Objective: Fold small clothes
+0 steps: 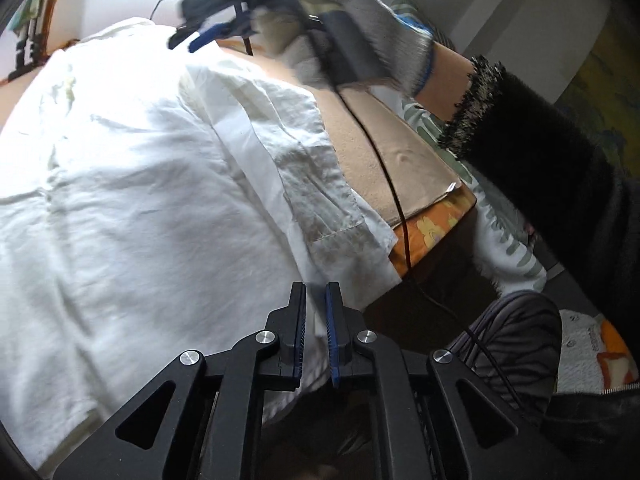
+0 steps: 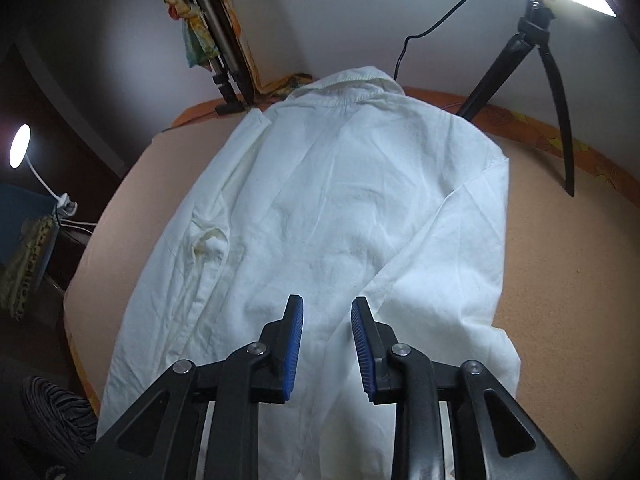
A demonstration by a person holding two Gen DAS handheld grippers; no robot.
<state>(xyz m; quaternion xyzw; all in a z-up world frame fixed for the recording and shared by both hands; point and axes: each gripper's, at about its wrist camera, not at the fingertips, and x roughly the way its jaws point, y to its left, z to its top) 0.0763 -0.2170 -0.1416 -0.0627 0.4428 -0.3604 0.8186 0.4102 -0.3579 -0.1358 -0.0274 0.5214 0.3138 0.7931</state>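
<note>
White cotton shirt [image 2: 340,208], long-sleeved and creased, lies spread flat on a peach-coloured padded table top [image 2: 568,272], its collar [image 2: 360,84] toward twelve o'clock in the right wrist view and its hem toward six. One sleeve [image 2: 448,264] is folded inward across the body, running from about two o'clock down toward five.

The right gripper [image 2: 327,308], black with blue ribbed pads, hangs over the lower part of the shirt with a clear, moderate gap between its jaws; nothing sits between the pads. In the left wrist view that same gripper shows blurred at twelve o'clock, carried by a hand in a grey knit glove [image 1: 352,28] below a black fuzzy sleeve [image 1: 520,152].

The left gripper [image 1: 316,292] sits at the shirt's edge at six o'clock, its jaws narrow with only a thin slit between them; white cloth shows behind the slit, yet the pads do not press on it.

A black tripod [image 2: 532,72] stands at one o'clock on the table top, beyond the shirt's shoulder.
</note>
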